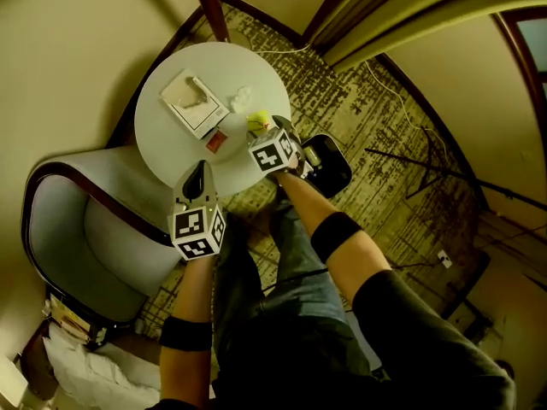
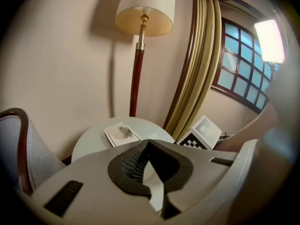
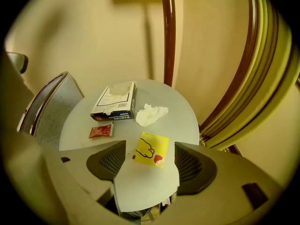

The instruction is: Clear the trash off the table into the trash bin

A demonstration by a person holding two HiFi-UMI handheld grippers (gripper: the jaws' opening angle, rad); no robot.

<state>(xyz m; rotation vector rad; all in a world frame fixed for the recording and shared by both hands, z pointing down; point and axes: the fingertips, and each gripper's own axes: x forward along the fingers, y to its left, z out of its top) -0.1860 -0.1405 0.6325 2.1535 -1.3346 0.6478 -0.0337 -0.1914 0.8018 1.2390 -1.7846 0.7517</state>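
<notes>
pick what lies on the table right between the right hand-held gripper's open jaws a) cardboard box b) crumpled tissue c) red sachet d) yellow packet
D: in the right gripper view the yellow packet lies flat on the table between the open jaws of the right hand-held gripper, and neither pad touches it.

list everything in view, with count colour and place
table: 1, white, beside armchair
box: 1, white and blue, on table
tissue: 1, white, on table beside box
red sachet: 1, red, on table by box
yellow sachet: 1, yellow, near table edge
trash bin: 1, black, floor right of table
floor lamp: 1, cream shade, behind table
armchair: 1, grey, left of table
curtain: 1, beige, right of lamp
left gripper: 1, grey, shut, empty
right gripper: 1, grey, open above yellow sachet
</notes>
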